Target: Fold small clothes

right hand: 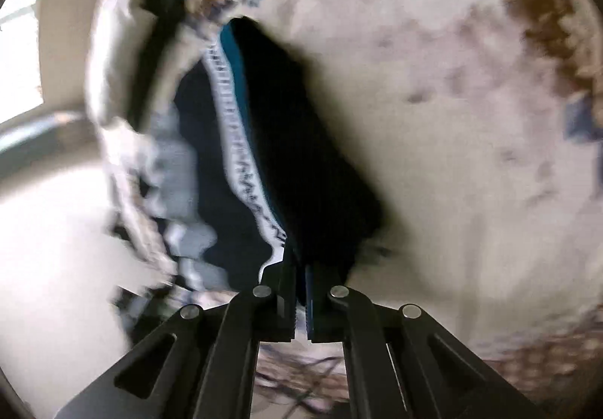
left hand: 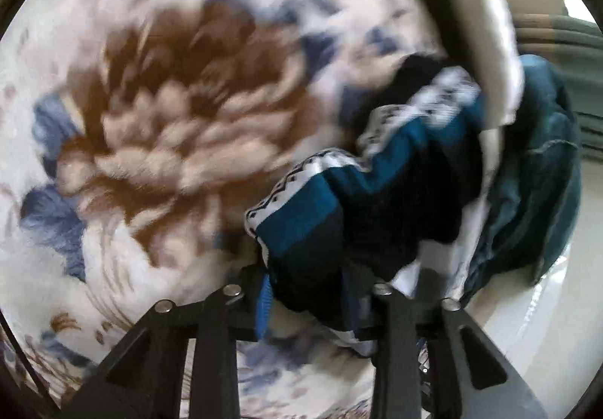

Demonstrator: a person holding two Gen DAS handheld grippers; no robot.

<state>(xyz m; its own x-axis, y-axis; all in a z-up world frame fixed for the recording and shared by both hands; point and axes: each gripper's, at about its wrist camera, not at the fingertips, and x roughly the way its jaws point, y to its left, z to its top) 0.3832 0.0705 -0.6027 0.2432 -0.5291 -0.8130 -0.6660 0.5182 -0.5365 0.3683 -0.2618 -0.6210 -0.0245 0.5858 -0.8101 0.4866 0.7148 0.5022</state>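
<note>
Garment: small navy-and-teal knit garment with a white patterned band [right hand: 241, 140], held up above the floral bedspread [left hand: 158, 109], slack, so it can be spread out.
Right tool [right hand: 300, 300]: nearly closed, pinching the band edge.
Left tool [left hand: 307, 290]: fingers apart, cloth bunched between; grip unclear.
Pile: teal cloth [left hand: 542, 170] heaped just beside, waiting.

Both wrist cams close above shared floral blanket [left hand: 158, 109].

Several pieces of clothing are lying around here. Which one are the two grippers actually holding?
The dark navy garment with the teal stripe and white patterned band. The right gripper pinches its edge. The plain teal garment beside it carries no band.
</note>
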